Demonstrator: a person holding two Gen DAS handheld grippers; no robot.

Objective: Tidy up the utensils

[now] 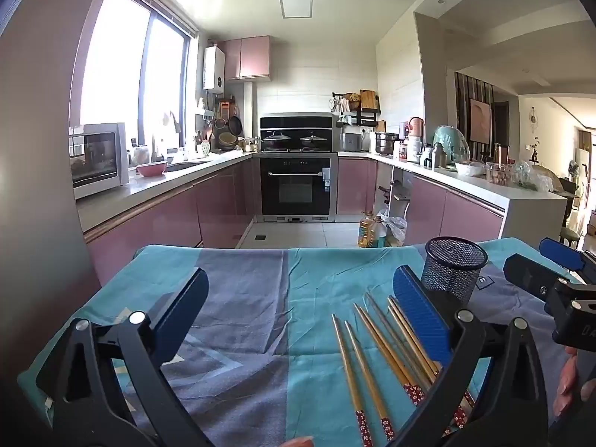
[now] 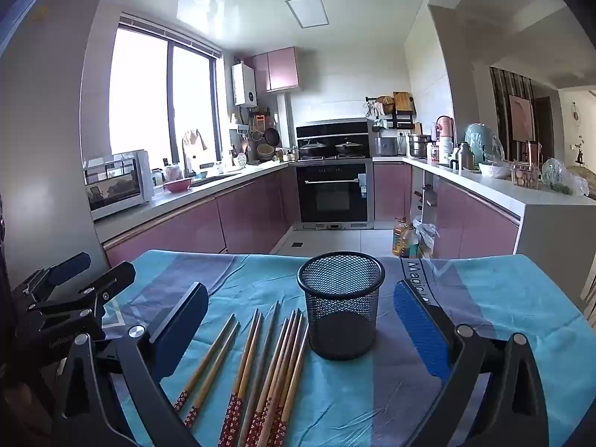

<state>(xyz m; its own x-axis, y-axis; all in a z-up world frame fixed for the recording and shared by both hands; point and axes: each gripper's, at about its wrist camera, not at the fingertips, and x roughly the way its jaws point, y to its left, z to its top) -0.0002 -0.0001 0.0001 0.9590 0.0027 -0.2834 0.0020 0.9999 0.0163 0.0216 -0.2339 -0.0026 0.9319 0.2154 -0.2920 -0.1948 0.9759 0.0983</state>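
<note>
Tablecloth (image 2: 503, 298) right side bare; chopsticks (image 2: 260, 365) just beside mesh cup (image 2: 341, 320); both claws gape, nothing held.

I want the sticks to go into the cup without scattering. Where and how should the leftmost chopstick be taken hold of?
Take the leftmost chopstick on its bare wooden shaft near the middle, coming down from above with the open right tool, fingers either side of its length. It lies flat on the cloth, slightly apart from its neighbours, so there is room. The mesh cup stands upright beside.
</note>
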